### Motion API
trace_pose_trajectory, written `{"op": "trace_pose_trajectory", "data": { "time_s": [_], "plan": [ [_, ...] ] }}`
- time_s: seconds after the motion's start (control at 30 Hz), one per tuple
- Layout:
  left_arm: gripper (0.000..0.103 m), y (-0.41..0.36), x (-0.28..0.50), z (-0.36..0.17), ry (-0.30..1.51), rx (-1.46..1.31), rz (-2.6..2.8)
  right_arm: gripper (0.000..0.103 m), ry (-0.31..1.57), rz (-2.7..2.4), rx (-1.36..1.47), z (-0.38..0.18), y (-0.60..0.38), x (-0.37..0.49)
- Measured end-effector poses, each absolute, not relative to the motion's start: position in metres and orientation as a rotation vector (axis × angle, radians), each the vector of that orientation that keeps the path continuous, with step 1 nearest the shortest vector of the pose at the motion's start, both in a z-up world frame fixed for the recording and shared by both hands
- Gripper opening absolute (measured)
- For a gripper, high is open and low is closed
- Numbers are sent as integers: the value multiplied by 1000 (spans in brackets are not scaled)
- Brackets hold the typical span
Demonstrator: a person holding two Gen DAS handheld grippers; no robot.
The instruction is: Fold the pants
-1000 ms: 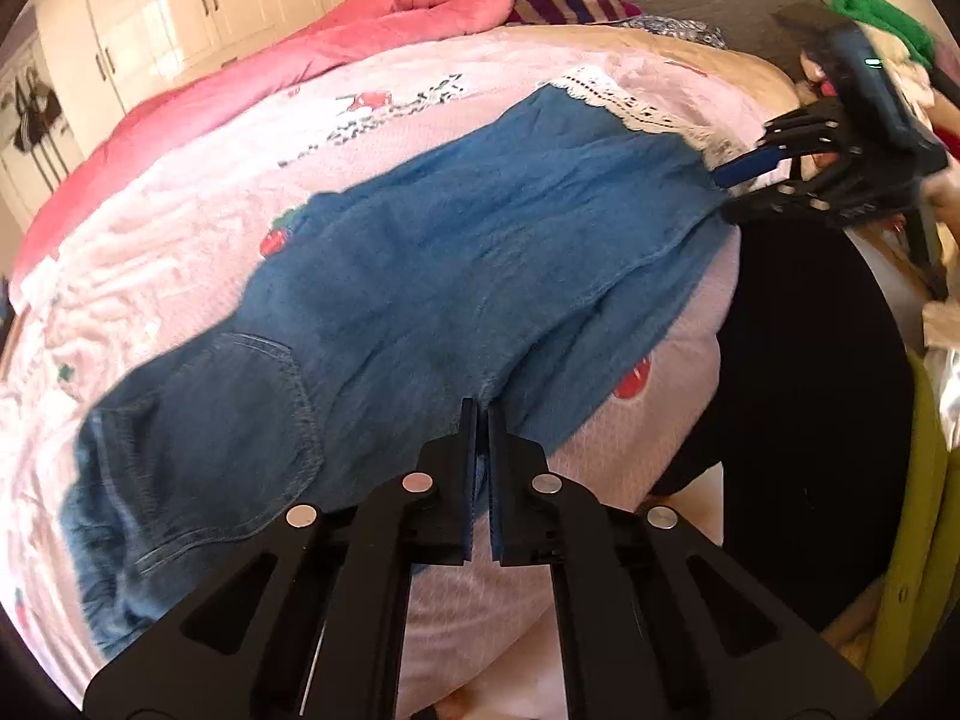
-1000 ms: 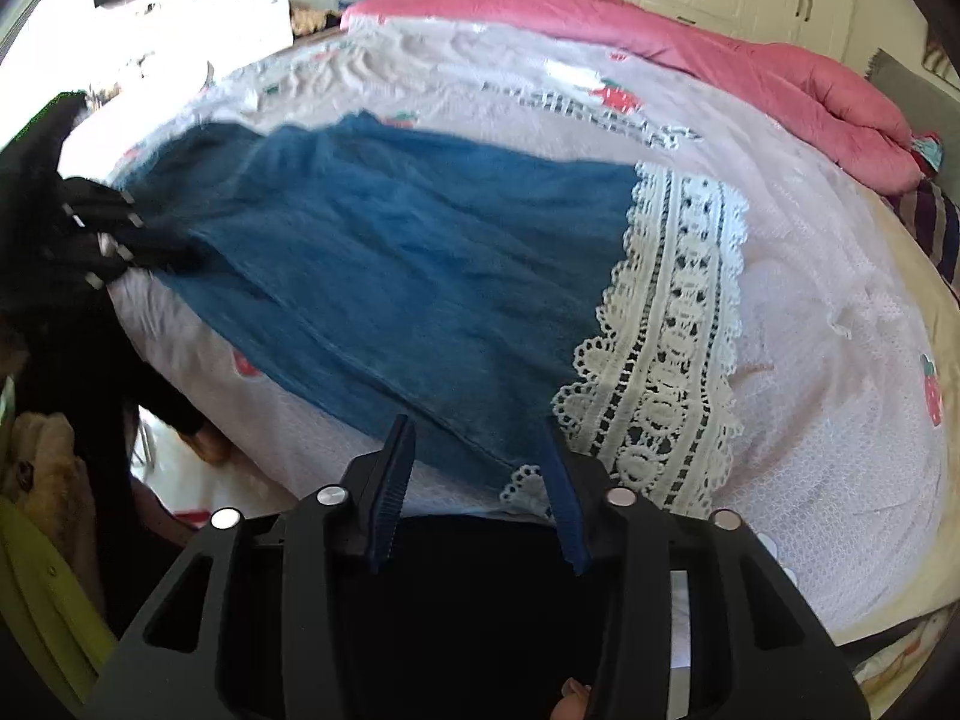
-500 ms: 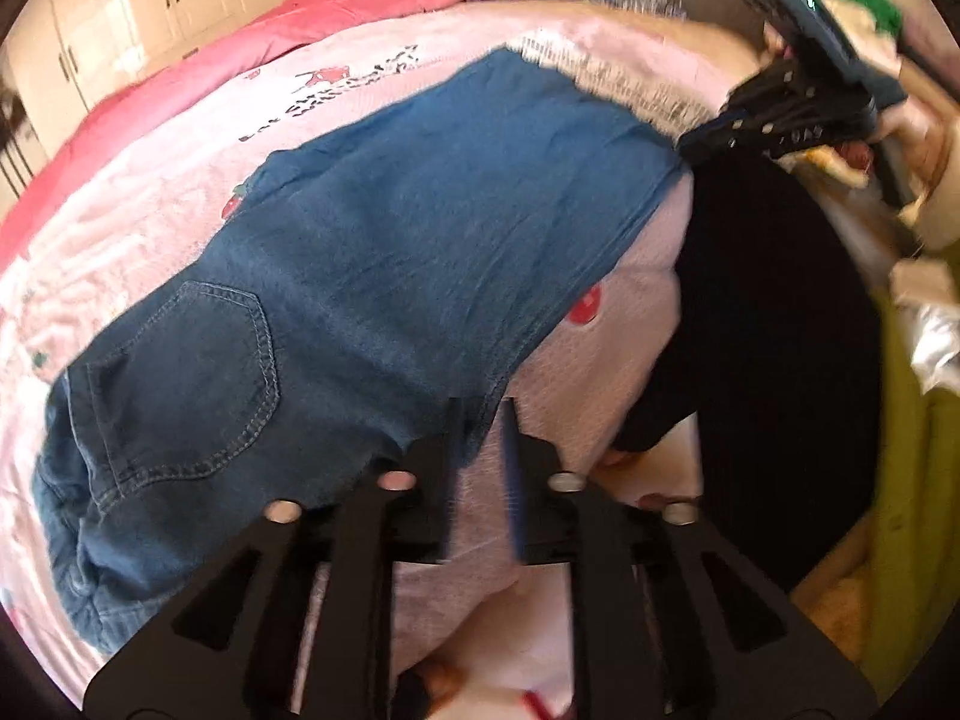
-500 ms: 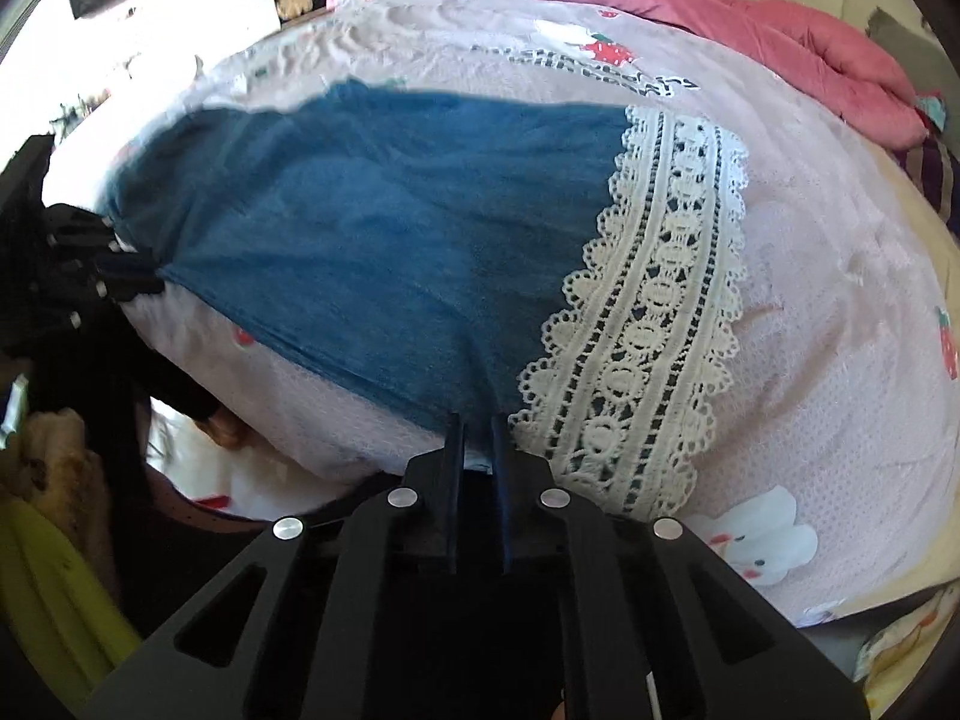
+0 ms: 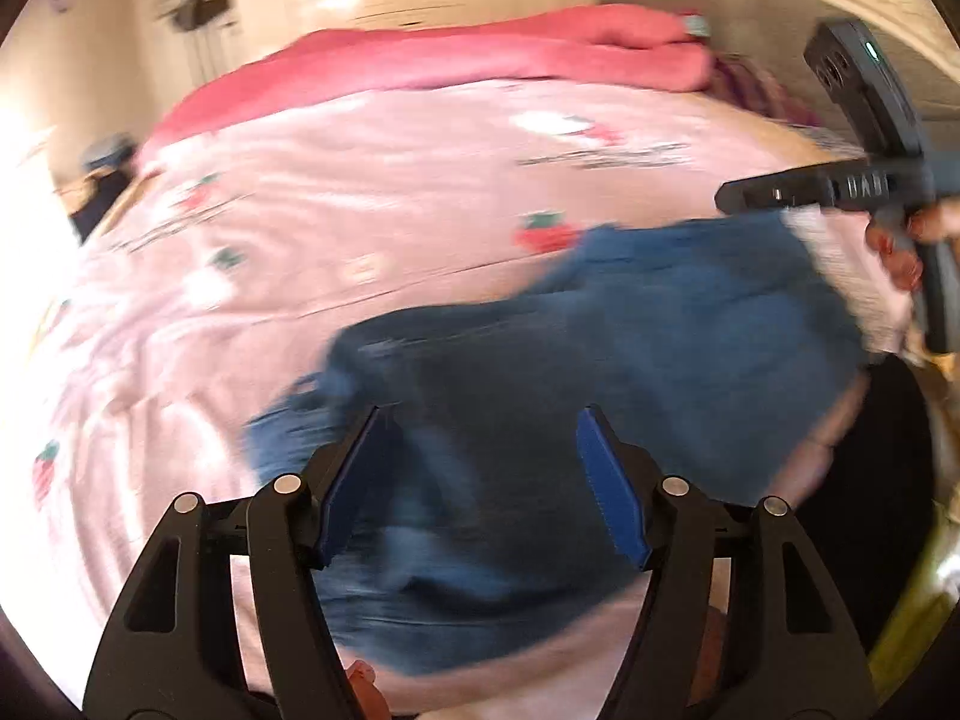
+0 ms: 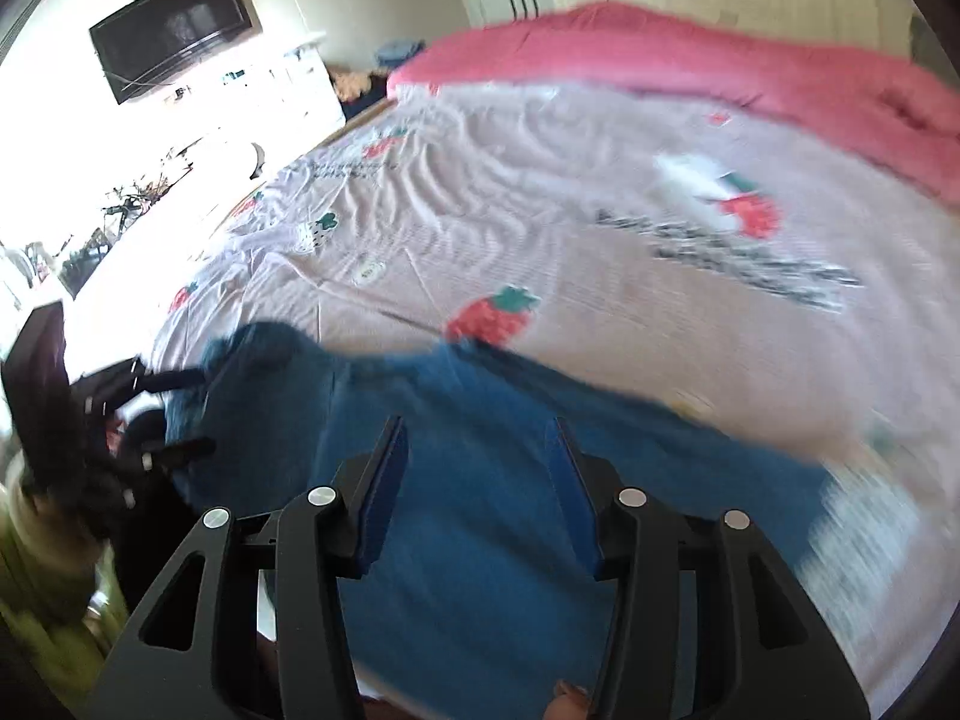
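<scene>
Pants (image 5: 600, 360) are spread along the bed's (image 5: 360, 210) near edge, directly beneath both tools. Left gripper (image 5: 486, 480) and right gripper (image 6: 477, 480) are held wide apart, empty, one over each end of the long axis.

Daylight blows out the left edge of both fisheye views, while motion blur smears the pants (image 5: 600, 372) and bedsheet (image 6: 600, 210).

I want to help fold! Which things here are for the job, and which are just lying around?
For the job:
jeans
left claw, open
right claw, open

Just lying around:
pink blanket
strawberry sheet
TV
</scene>
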State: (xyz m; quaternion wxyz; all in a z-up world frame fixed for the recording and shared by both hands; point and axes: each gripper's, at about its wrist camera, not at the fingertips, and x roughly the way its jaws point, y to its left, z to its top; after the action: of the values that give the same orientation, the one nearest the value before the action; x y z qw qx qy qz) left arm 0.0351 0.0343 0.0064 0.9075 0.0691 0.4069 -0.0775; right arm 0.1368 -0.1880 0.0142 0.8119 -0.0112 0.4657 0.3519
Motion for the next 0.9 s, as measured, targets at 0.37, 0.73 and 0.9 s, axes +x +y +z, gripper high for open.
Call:
{"op": "trace_pose_trajectory", "data": {
  "time_s": [0.37,0.73,0.9],
  "plan": [
    [60,73,39,-31,898,123,-94,43,1273,758,-15,-38,-136,201],
    [60,82,34,-35,884,104,-111,4,1149,718,125,-32,-137,219],
    [61,80,35,-35,886,107,-106,0,1145,678,92,-43,-138,230]
  ]
}}
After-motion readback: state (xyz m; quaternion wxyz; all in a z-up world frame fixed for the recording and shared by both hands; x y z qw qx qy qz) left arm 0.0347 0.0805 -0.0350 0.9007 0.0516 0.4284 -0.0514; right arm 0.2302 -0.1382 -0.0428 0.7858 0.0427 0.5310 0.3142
